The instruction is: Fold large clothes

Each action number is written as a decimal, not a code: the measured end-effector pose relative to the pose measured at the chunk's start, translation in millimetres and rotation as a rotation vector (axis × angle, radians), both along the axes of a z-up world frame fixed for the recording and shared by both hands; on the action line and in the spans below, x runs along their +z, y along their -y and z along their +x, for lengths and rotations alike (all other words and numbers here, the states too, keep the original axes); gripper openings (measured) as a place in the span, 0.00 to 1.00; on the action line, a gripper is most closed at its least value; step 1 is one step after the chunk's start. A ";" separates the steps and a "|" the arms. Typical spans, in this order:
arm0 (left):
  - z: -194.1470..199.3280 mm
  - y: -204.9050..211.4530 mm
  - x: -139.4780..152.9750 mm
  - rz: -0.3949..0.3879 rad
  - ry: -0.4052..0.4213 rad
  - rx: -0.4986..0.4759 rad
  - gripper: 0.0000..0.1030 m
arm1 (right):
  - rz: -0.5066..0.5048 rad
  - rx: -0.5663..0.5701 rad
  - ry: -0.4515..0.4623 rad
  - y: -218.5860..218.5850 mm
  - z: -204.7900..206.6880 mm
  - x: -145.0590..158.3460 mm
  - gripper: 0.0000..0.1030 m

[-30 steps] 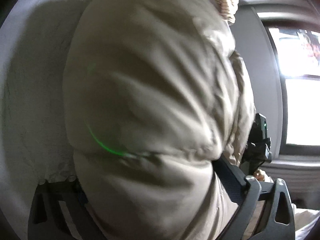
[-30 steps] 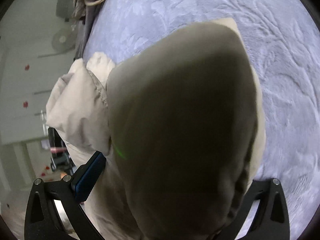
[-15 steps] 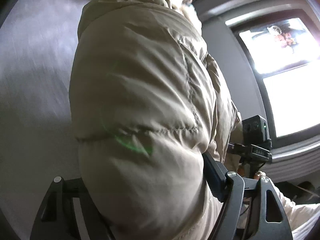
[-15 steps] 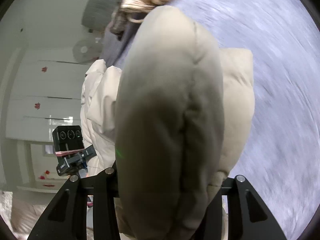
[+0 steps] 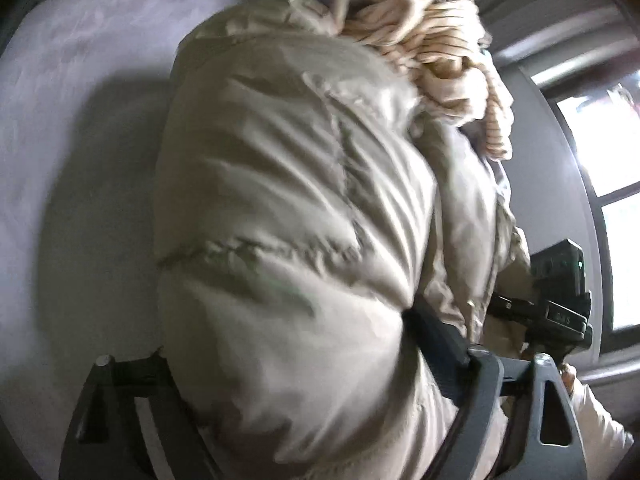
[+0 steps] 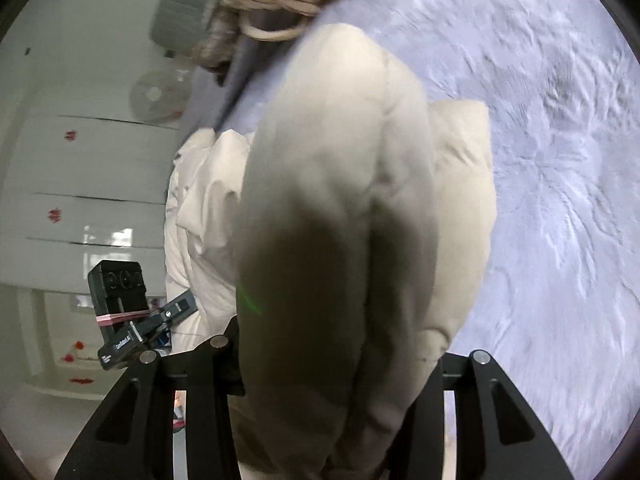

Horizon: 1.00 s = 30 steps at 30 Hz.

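While both grippers hold it up over a bed, a large beige puffer jacket (image 5: 304,240) fills most of each wrist view. Its shell is smooth, slightly shiny fabric, quilted into fat padded sections by stitched seams, with soft wrinkles across each bulge. From the right wrist camera the same jacket (image 6: 340,216) appears as a tall rounded fold, cream where light reaches it and shadowed grey-brown low down.

The left gripper (image 5: 304,392) has its 2 dark fingers (image 5: 448,344) set wide apart with a thick bunch of jacket padding packed between them; its jaws have just been opening. The right gripper (image 6: 340,392) pinches a narrower fold of the jacket between its black fingers (image 6: 216,384), which have just been closing.

Below lies the bed (image 6: 560,160), covered in a pale lilac plush spread with an embossed leafy texture. At its far edge sits a heap of cream and tan striped clothes (image 5: 432,40), touching the jacket's top in the left view.
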<state>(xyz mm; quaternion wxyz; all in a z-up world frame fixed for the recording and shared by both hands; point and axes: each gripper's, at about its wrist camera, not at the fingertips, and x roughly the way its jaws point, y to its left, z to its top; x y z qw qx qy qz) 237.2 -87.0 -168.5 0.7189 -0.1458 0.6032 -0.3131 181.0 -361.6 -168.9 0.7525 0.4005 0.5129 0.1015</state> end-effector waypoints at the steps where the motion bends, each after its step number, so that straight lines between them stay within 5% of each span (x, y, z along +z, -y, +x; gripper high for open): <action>1: -0.8 0.3 -4.3 0.002 0.014 0.001 0.93 | 0.007 -0.010 -0.006 0.5 1.2 -7.8 0.50; 7: 4.1 0.3 -8.7 0.079 0.064 0.022 0.98 | -0.010 -0.031 -0.052 2.2 7.5 -33.1 0.69; 10: -2.1 1.3 19.9 0.188 0.171 0.046 0.98 | -0.065 -0.058 -0.085 -0.5 -6.9 -13.2 0.70; 13: -3.5 -21.5 52.9 0.194 0.300 0.103 0.95 | -0.237 -0.067 -0.057 -3.3 -22.7 29.0 0.69; 15: 5.2 -34.4 64.3 0.205 0.339 0.146 0.94 | -0.378 -0.120 0.015 -2.6 -37.3 62.2 0.53; 17: 16.7 -38.5 64.8 0.229 0.356 0.173 0.94 | -0.415 -0.142 0.111 -5.7 -44.9 92.3 0.28; 22: 30.5 -33.3 45.9 0.249 0.326 0.207 0.94 | -0.368 -0.062 0.208 -43.2 -8.0 107.6 0.26; 27: 19.6 2.5 30.3 0.314 0.349 0.177 0.94 | -0.460 -0.089 0.093 -59.7 7.9 68.0 0.24; 30: 16.1 19.7 24.4 0.339 0.363 0.164 0.94 | -0.455 -0.134 0.012 -40.1 -0.4 35.6 0.12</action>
